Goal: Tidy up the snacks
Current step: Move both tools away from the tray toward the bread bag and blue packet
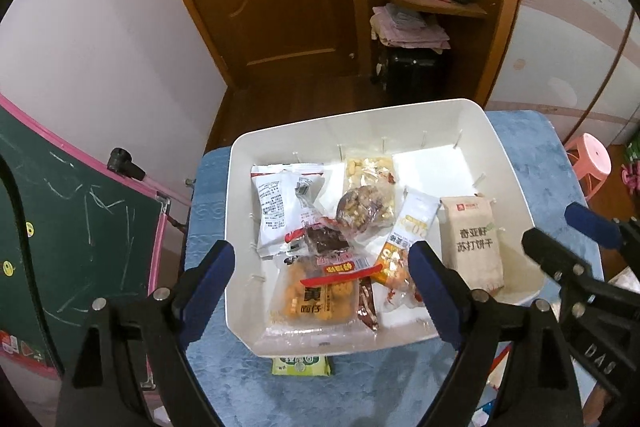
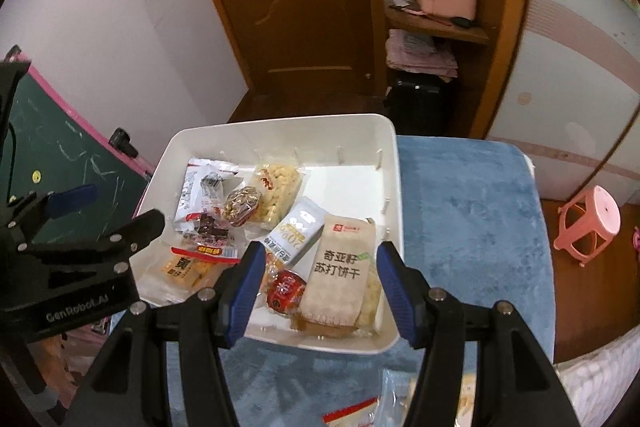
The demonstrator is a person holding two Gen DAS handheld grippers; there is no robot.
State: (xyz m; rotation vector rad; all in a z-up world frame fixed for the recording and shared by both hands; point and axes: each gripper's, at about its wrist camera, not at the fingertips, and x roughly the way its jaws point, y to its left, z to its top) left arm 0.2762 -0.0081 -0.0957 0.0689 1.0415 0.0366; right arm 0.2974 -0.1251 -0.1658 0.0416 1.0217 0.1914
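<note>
The white rectangular plastic tray [image 1: 516, 163] sits on the blue fuzzy cloth [image 1: 536, 143] and holds the snacks. Inside the tray, at its right side, lies the beige cracker packet with black Chinese letters [image 1: 472, 247]. Left of it is the slim white and orange packet [image 1: 412, 223], then the clear bag of pale puffed pieces [image 1: 370, 171] near the far wall of the tray, with a round nut cake in clear wrap [image 1: 360, 213] on top of it. The white crinkled packet with small print [image 1: 280, 203] lies at the left side of the tray, and the yellow snack packet with a red band [image 1: 316, 291] is at the near edge.

The left gripper [image 1: 322, 267] hovers above the near edge of the tray with its blue pads wide apart and nothing between them. The right gripper [image 2: 320, 275] hangs over the near right corner of the tray, also spread apart, above the cracker packet but not touching it.

Only the left wrist view shows a green and white packet [image 1: 302, 367] on the cloth, half under the near wall of the tray. Only the right wrist view shows a round red wrapped snack [image 2: 286, 289] just left of the cracker packet, and a clear bag with a red strip [image 2: 356, 411] on the cloth, near the tray.
</note>
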